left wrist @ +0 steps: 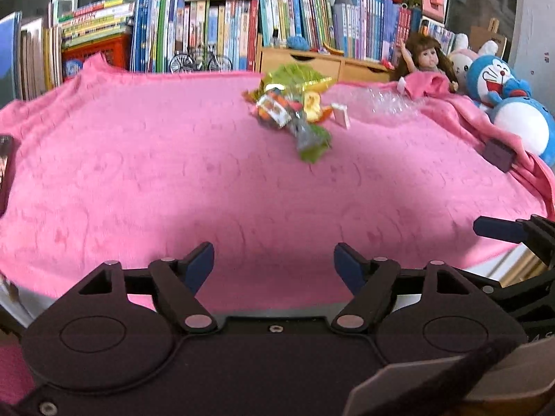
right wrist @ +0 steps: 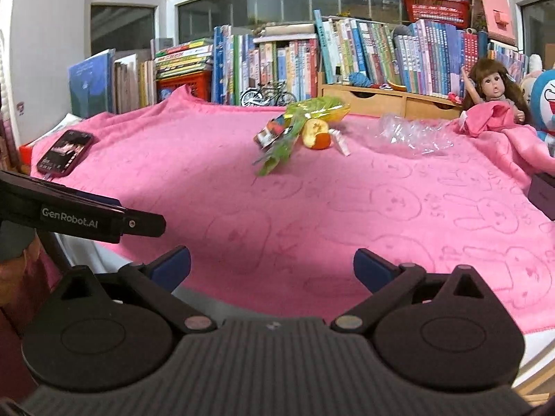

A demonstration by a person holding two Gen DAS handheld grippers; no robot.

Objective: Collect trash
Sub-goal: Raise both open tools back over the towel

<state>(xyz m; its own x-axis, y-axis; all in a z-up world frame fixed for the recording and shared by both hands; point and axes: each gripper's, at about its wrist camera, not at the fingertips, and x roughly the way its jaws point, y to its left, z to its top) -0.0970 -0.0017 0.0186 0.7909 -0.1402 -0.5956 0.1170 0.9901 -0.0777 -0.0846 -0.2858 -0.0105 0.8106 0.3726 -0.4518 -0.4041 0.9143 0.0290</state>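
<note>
One pink blanket (right wrist: 381, 208) across the table; far middle: heaped snack wrappers (right wrist: 281, 138), orange peel (right wrist: 316, 134), crumpled clear plastic (right wrist: 412, 131) just right. Left gripper (left wrist: 274, 265) and right gripper (right wrist: 272, 267): wide open, empty, at the near edge.

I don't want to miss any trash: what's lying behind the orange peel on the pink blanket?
Right behind the orange peel lies a crinkled yellow-green wrapper, with a green wrapper beside it. Anything beneath those wrappers is hidden.

Crowded bookshelf (right wrist: 347, 59) beneath dark windows (right wrist: 277, 3), behind pink-blanketed table (right wrist: 347, 215)
</note>
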